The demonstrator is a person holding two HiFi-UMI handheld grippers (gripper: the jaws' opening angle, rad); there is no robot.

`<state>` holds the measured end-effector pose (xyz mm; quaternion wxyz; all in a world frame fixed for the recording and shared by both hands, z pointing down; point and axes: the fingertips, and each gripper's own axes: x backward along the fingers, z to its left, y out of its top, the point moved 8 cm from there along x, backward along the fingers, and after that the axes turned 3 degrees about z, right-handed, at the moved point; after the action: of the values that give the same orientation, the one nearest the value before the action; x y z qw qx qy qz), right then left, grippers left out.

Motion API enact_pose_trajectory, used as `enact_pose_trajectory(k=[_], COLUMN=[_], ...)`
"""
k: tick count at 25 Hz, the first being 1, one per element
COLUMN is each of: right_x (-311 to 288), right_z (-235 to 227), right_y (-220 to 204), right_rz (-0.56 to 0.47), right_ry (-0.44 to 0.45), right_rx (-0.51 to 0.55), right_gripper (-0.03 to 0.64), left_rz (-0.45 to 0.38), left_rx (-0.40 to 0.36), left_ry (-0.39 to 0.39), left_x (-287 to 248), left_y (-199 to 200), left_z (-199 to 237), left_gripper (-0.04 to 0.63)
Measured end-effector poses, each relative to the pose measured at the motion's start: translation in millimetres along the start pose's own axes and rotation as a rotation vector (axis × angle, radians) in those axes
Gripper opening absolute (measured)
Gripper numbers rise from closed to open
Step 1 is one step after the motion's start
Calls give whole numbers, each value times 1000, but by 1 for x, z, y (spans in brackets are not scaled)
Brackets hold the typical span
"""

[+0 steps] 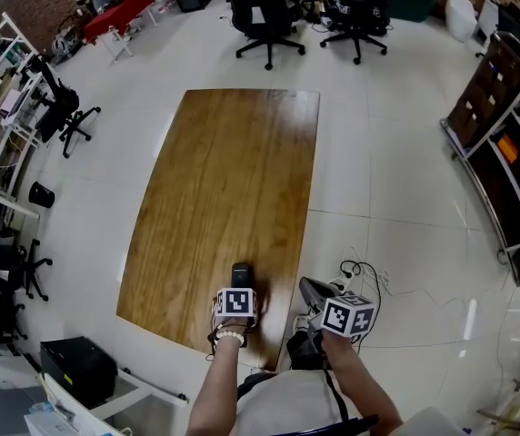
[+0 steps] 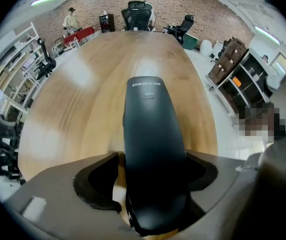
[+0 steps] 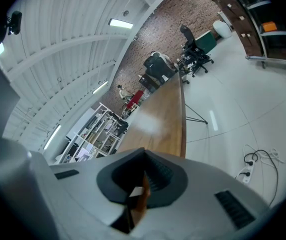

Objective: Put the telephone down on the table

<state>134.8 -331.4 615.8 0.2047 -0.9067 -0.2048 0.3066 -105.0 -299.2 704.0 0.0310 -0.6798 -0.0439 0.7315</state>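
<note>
I look steeply down on a long brown wooden table standing on a white tiled floor. My left gripper points straight down over the table's near end. A black plastic telephone handset is between its jaws, running away from me along the wood (white lettering shows at its far end). The jaws stand wide: a strip of wood shows between the left black pad and the handset's side, so the pads do not press on it. The handset appears to lie on the table top, close to the near edge and nearer the right side. My right gripper is held off the table's right edge, over the floor, tilted somewhat downward. Its jaws are together, only a thin slit between them, with nothing in them. A white power strip with black cables lies on the floor just beyond it.
</note>
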Motion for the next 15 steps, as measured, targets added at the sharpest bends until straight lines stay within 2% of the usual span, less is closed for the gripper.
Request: enact_pose_trajectory(k=[2,7,11,15], right_x=[1,4,7,9], right_z=[0,1,7,23], right_y=[1,0,1,-1], right_rz=[-2,-11,-19,-24], right_ry=[-4,-12,-20,-24], right_rx=[1,14,39,71], right_gripper=[11,11,11,11], left_rz=[16,-45,-175,-277], left_rx=[24,62,56,50], left_ry=[-36,-107,-165,-179], left_x=[0,3,20,43], left_y=[-4,-6,-7,-11], left_z=[2,3,3,12], left_gripper=[436,460,459,409])
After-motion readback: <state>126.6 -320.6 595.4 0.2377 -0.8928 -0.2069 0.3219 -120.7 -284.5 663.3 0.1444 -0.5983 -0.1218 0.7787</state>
